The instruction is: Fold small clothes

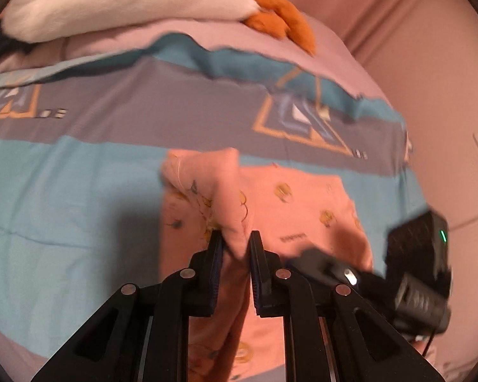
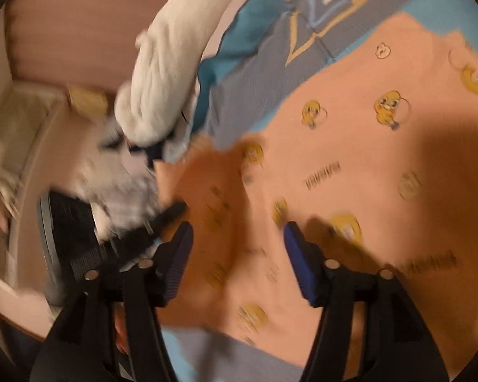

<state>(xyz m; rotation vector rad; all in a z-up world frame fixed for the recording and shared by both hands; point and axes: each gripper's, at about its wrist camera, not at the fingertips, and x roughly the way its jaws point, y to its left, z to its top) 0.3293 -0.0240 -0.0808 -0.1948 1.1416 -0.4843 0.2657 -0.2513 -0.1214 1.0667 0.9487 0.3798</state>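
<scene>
A small pink garment (image 1: 290, 203) printed with yellow cartoon ducks lies on the blue and grey bedspread (image 1: 73, 184). My left gripper (image 1: 236, 238) is shut on a lifted fold of this garment, which bunches up between its fingers. The right gripper's body (image 1: 417, 273) shows at the right of the left wrist view, over the garment's right edge. In the right wrist view the same garment (image 2: 350, 146) fills the middle and right. My right gripper (image 2: 238, 234) is open, just above the cloth, holding nothing. That view is blurred.
A white plush toy (image 1: 118, 3) with orange feet (image 1: 280, 19) lies on the far side of the bed; it also shows in the right wrist view (image 2: 169, 73). A pink wall (image 1: 423, 47) is at the right. Blurred white fabric and dark items (image 2: 89, 210) lie left of the bed.
</scene>
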